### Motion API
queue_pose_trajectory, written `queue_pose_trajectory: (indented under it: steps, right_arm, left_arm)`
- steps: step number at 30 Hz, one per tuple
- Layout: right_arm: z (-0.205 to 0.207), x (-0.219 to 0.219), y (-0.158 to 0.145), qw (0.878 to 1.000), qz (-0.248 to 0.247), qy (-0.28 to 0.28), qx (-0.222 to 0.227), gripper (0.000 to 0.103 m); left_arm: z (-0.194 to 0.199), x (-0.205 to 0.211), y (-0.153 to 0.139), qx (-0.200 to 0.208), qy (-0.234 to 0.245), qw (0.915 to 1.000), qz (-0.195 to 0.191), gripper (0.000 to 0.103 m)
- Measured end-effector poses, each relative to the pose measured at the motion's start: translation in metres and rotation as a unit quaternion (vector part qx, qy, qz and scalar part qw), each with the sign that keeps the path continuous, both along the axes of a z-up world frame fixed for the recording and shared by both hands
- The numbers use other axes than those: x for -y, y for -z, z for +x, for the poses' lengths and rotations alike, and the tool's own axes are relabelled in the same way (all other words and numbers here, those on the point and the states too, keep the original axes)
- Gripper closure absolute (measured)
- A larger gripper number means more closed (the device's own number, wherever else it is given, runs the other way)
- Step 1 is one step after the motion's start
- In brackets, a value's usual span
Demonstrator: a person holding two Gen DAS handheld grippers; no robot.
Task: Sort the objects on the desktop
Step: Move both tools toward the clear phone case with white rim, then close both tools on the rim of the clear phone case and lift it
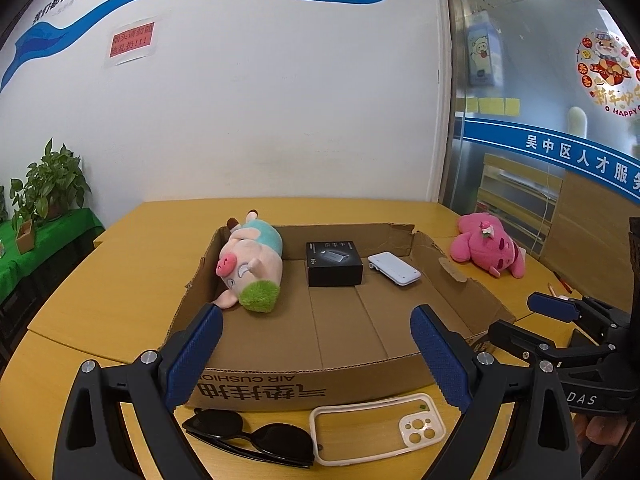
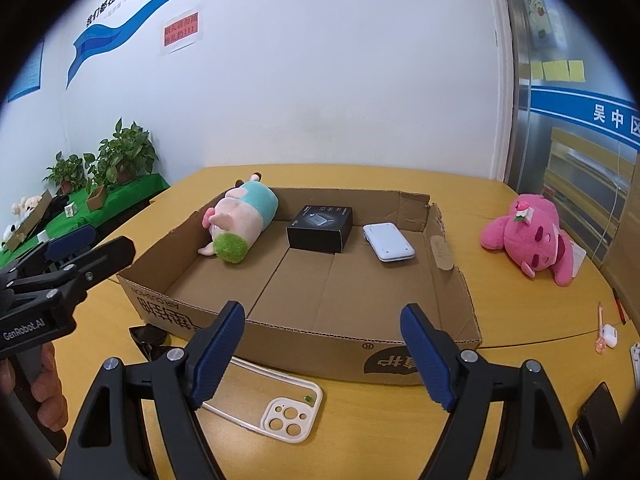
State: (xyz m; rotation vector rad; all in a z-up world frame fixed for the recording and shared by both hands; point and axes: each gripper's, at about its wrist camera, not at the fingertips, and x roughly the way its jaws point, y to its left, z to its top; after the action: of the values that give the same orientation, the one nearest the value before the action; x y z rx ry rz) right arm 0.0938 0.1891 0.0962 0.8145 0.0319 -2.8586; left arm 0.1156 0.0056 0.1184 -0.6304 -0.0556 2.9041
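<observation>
On the left, the sunglasses (image 1: 256,438) lie on the table just before the cardboard box (image 1: 280,386), beside the phone case (image 1: 378,428); both wait for sorting. The left gripper (image 1: 316,356) hovers above them, fingers apart and empty, probably to take one. Inside the box are the pig plush (image 1: 250,266), black box (image 1: 334,264) and white device (image 1: 394,268). The right gripper (image 2: 322,354) is also spread and empty; the pink plush (image 2: 528,246) lies outside, on the right
</observation>
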Motion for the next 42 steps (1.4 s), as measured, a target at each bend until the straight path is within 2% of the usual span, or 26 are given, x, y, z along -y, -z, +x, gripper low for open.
queue_pose_trajectory:
  steps: [3, 10, 17, 20, 22, 24, 25, 28, 33, 42]
  right_arm:
    - [0.003, 0.001, -0.001, 1.0, 0.005, 0.0, -0.004, 0.023]
    - [0.002, -0.001, 0.014, 0.999, -0.026, -0.017, 0.021, 0.023]
    - [-0.01, -0.006, 0.079, 0.99, -0.052, -0.027, 0.127, 0.023]
    - [-0.017, -0.002, 0.1, 0.985, -0.057, -0.04, 0.159, 0.024]
    - [-0.022, 0.004, 0.112, 0.983, -0.045, -0.043, 0.173, 0.029]
    - [-0.025, 0.009, 0.122, 0.981, -0.037, -0.044, 0.186, 0.04]
    - [-0.025, 0.011, 0.128, 0.98, -0.035, -0.043, 0.193, 0.042]
    - [-0.02, 0.014, 0.129, 0.982, -0.013, -0.04, 0.183, 0.055]
    - [-0.018, 0.005, 0.13, 0.983, 0.011, -0.034, 0.181, 0.093]
    - [0.005, -0.025, 0.131, 0.985, 0.014, -0.009, 0.17, 0.094]
  left_arm:
    - [0.002, -0.003, 0.0, 0.001, 0.004, 1.0, -0.001, 0.006]
    - [0.006, 0.001, 0.008, 0.015, 0.004, 0.9998, -0.01, 0.006]
    - [0.008, 0.01, 0.038, 0.06, 0.006, 0.9981, -0.01, 0.006]
    - [0.011, 0.013, 0.05, 0.08, 0.008, 0.9967, -0.012, 0.006]
    - [0.014, 0.015, 0.054, 0.086, 0.008, 0.9961, -0.015, 0.006]
    - [0.017, 0.017, 0.056, 0.089, 0.009, 0.9959, -0.017, 0.006]
    - [0.019, 0.018, 0.058, 0.09, 0.011, 0.9957, -0.019, 0.006]
    - [0.019, 0.021, 0.062, 0.097, 0.011, 0.995, -0.022, 0.006]
    - [0.016, 0.022, 0.07, 0.113, 0.014, 0.9934, -0.008, 0.006]
    - [0.024, 0.007, 0.085, 0.144, 0.043, 0.9887, 0.003, 0.006]
